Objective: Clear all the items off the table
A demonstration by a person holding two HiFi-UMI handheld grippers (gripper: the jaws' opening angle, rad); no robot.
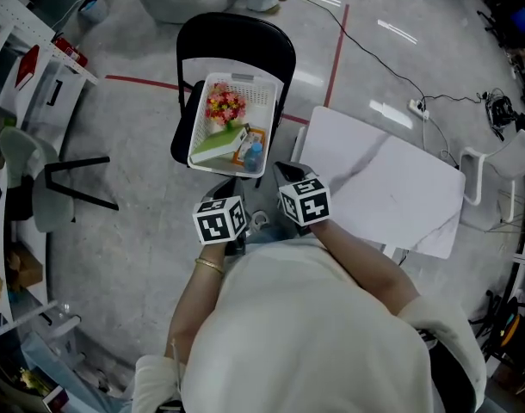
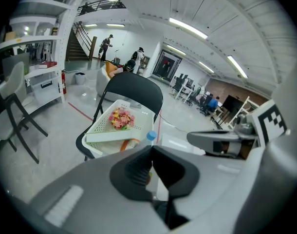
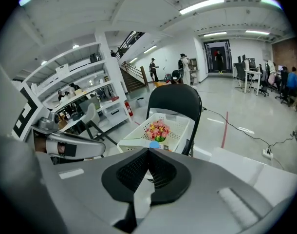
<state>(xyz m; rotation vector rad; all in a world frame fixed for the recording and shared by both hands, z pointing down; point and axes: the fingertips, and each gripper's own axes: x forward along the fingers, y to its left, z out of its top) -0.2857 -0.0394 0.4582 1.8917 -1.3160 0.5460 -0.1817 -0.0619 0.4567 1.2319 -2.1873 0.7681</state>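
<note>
Jaws are pressed together and empty on both my left gripper (image 2: 152, 150) and right gripper (image 3: 148, 152). The white basket (image 1: 264, 84) holding flowers (image 1: 225, 106) and a bottle (image 1: 254, 155) sits on the chair (image 1: 237, 33) straight ahead of both. The surface (image 1: 392, 188) lies nearer my right gripper and looks bare where I can see it.

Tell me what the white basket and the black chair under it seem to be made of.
Basket: likely moulded white plastic with a matte finish; its walls are a grid of small holes. Chair: the smooth black back has a soft sheen, perhaps vinyl or plastic; the look leaves it open.
</note>
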